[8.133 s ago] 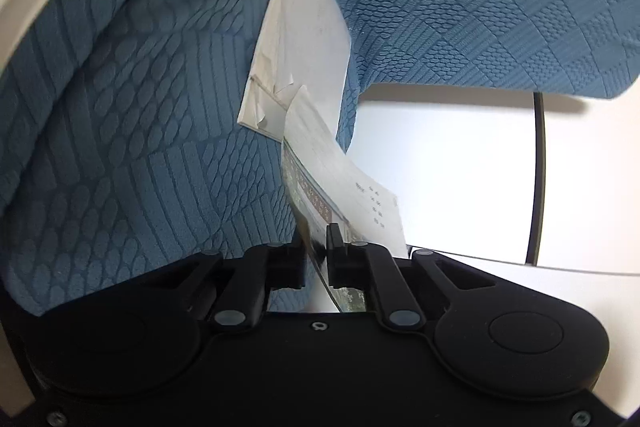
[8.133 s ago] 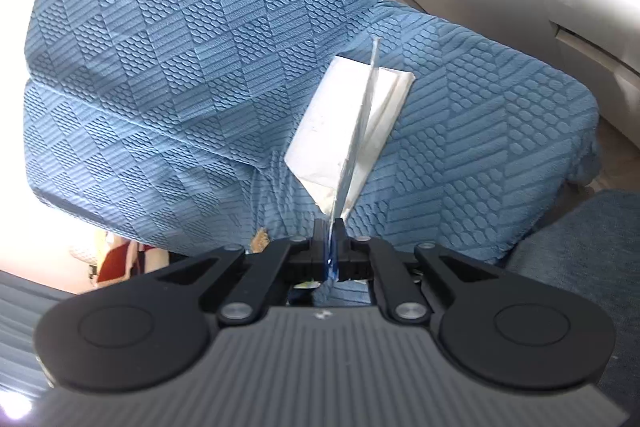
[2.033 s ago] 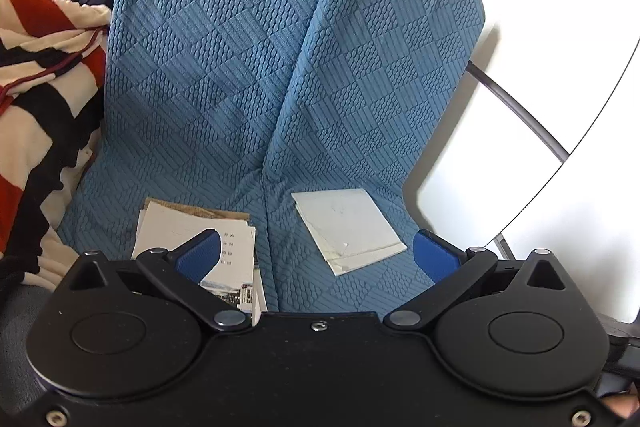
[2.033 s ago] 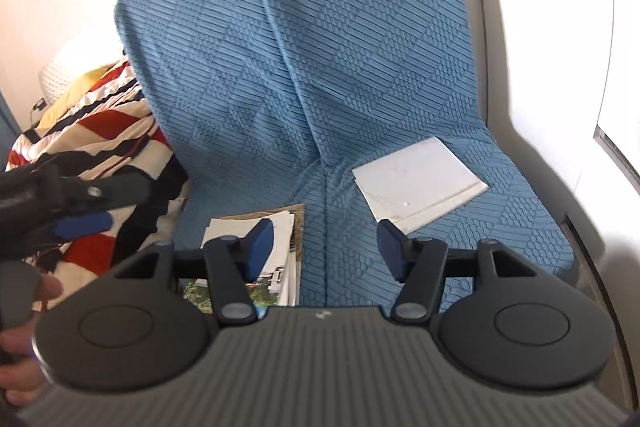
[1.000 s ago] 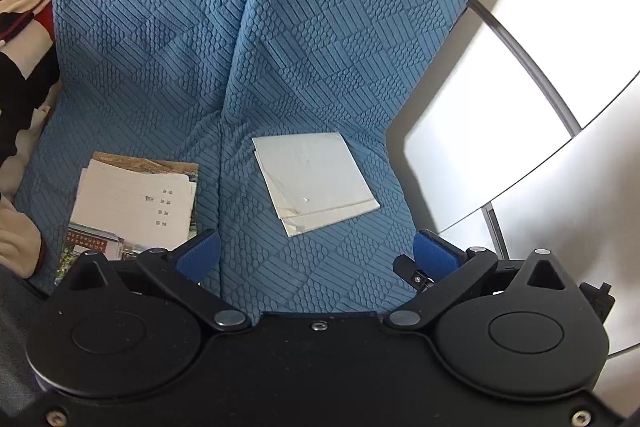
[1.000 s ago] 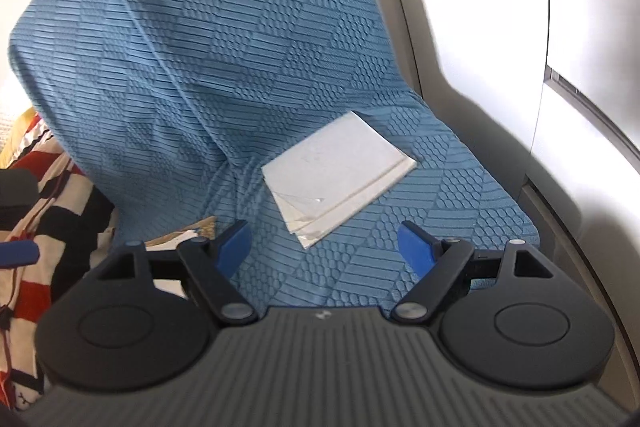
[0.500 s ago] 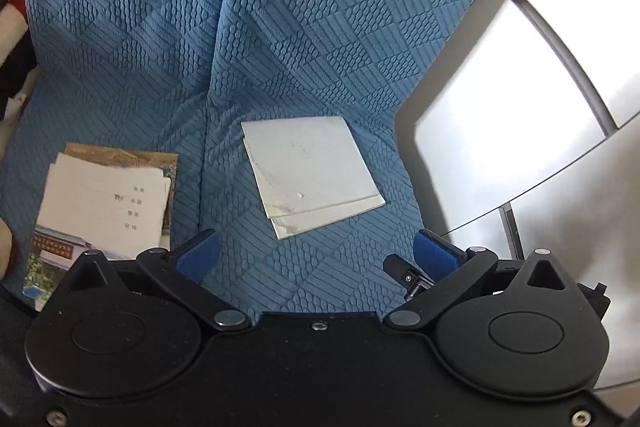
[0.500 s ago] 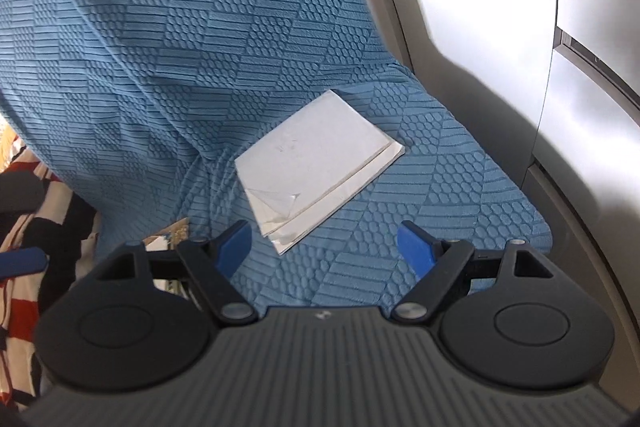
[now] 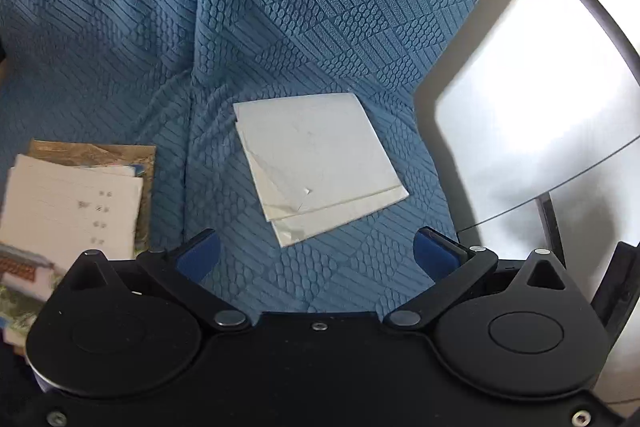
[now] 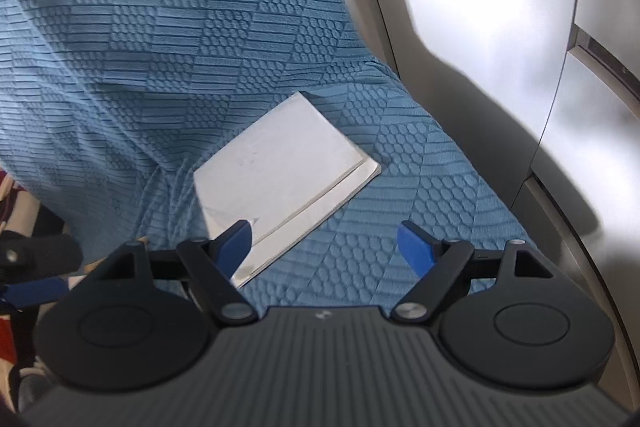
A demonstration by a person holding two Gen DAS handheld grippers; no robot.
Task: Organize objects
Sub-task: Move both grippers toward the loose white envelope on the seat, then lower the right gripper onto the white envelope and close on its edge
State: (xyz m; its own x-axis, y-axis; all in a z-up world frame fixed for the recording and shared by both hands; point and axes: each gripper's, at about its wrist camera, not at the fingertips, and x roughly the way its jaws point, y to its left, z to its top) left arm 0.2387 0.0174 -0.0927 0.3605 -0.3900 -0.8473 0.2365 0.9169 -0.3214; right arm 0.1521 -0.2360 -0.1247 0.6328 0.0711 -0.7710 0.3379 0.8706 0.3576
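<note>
On the right-hand seat cushion of the blue quilted-fabric sofa cover [image 9: 360, 27], your flat white square paper booklet [image 9: 320, 163] lies skewed, a second sheet edge peeking out along its near side and one near corner creased. Your left tongs [image 9: 316, 253] hang above the cushion with their 2 blue pads spread wide, nothing between them, the booklet just beyond the tips. Your right tongs [image 10: 326, 239] are likewise spread apart and empty; the left blue pad overlaps the booklet's near corner in that view, though you cannot tell whether it touches. Left of the seam between the 2 cushions, a loose stack of printed papers and brochures [image 9: 76, 203] rests on the neighbouring cushion, well apart from the booklet. A pale glossy wall panel [image 10: 500, 27] with a dark trim line borders the sofa on the right. Striped red, white and black cloth [image 10: 8, 187] shows at the far left edge of the right wrist view.
</note>
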